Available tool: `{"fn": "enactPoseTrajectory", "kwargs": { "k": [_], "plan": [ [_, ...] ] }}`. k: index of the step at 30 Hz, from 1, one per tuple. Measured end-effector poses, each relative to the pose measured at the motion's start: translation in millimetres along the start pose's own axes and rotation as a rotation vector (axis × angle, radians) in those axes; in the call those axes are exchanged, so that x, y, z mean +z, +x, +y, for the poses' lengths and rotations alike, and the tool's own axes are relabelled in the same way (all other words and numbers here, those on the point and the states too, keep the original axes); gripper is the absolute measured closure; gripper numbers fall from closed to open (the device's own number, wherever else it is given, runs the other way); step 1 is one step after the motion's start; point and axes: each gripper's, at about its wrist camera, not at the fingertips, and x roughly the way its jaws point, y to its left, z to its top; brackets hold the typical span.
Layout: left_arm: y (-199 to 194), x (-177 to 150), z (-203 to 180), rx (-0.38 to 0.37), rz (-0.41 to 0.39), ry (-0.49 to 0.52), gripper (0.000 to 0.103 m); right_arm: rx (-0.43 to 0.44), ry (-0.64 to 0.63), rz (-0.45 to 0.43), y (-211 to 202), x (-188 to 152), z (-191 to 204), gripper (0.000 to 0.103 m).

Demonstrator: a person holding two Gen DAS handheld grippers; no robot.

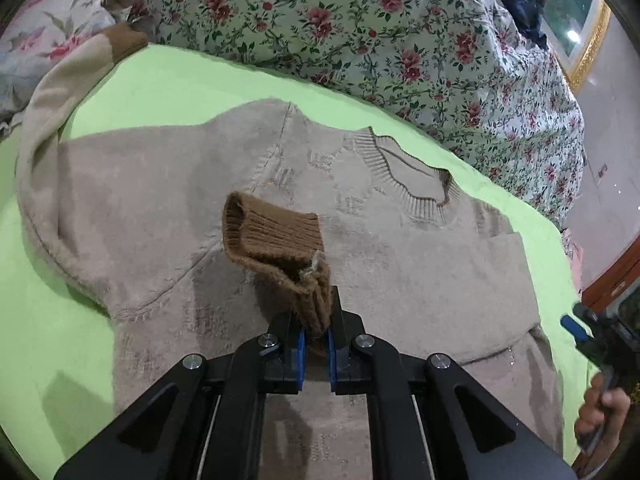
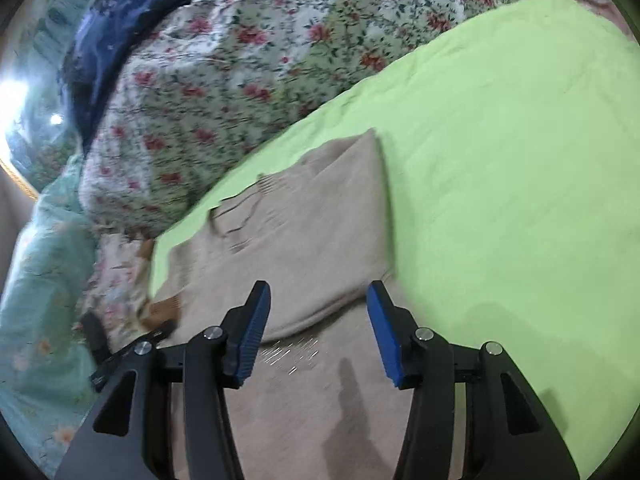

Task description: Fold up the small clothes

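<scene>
A beige knit sweater (image 1: 160, 184) lies spread on a green sheet (image 1: 180, 76), its ribbed neck (image 1: 412, 184) toward the far right. My left gripper (image 1: 316, 320) is shut on the brown cuff (image 1: 272, 236) of one sleeve, held up over the sweater's chest. The other sleeve stretches to the far left and ends in a second brown cuff (image 1: 128, 40). In the right wrist view my right gripper (image 2: 318, 300) stands open above the sweater (image 2: 304, 216), with nothing between its blue pads (image 2: 252, 340). That gripper (image 1: 580, 328) also shows at the right edge of the left wrist view.
A floral quilt (image 1: 360, 20) is heaped along the far side of the green sheet (image 2: 500, 160). Dark blue cloth (image 2: 120, 12) lies on top of it. A teal flowered blanket (image 2: 36, 280) sits at the left. A person's hand (image 1: 600, 408) holds the right gripper.
</scene>
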Motion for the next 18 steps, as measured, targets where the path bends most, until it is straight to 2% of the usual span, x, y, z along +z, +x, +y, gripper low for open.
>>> {"fn": "enactPoseTrajectory", "kwargs": {
  "k": [4, 9, 10, 11, 12, 15, 16, 18],
  "plan": [
    [6, -6, 7, 0.022, 0.030, -0.019, 0.090, -0.078, -0.014, 0.040, 31, 27, -5, 0.051],
    [9, -11, 15, 0.018, 0.041, -0.035, 0.090, -0.153, -0.057, 0.155, 87, 39, -3, 0.052],
    [9, -10, 15, 0.018, 0.039, -0.031, 0.091, -0.157, -0.068, 0.175, 95, 37, -3, 0.065],
    [9, -9, 12, 0.017, 0.037, -0.023, 0.095, -0.173, -0.087, 0.179, 99, 36, -2, 0.085],
    [8, -8, 9, 0.013, 0.031, -0.007, 0.095, -0.180, -0.111, 0.160, 96, 36, 0, 0.093],
    [3, -4, -3, 0.003, -0.006, 0.037, 0.095, -0.212, -0.164, 0.086, 78, 40, 7, 0.094],
    [4, -4, -6, 0.013, -0.007, 0.051, 0.095, -0.221, -0.163, 0.089, 78, 41, 5, 0.094],
    [12, -7, -5, 0.047, 0.019, 0.070, 0.095, -0.238, -0.141, 0.149, 89, 39, -5, 0.094]
  ]
}}
